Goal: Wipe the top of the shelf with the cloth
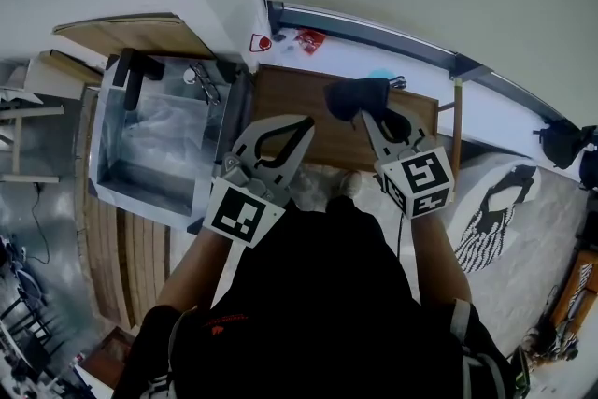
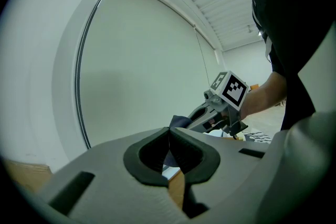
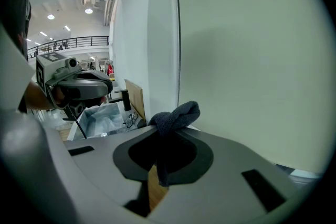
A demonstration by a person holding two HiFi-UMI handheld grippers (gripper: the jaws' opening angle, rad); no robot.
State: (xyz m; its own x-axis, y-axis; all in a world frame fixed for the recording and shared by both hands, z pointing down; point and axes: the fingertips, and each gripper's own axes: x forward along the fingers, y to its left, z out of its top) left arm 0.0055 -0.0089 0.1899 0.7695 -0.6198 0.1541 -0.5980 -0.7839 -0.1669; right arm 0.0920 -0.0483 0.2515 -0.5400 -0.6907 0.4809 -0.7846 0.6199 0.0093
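Note:
The wooden shelf top (image 1: 299, 112) lies just ahead of me, against a pale wall. My right gripper (image 1: 369, 117) is shut on a dark blue-grey cloth (image 1: 353, 96), which bunches over the shelf's far right part. In the right gripper view the cloth (image 3: 176, 115) bulges above the shut jaws and a strip hangs down between them. My left gripper (image 1: 301, 128) hovers over the shelf's middle, jaws shut with nothing in them. In the left gripper view its tips (image 2: 169, 131) meet, and the right gripper (image 2: 220, 105) with the cloth (image 2: 178, 122) shows beyond.
A clear plastic bin (image 1: 121, 121) stands left of the shelf, with glasses (image 1: 204, 81) at its far edge. Red items (image 1: 310, 39) lie on the ledge behind. A patterned rug (image 1: 495, 201) covers the floor at the right. The wall is close ahead.

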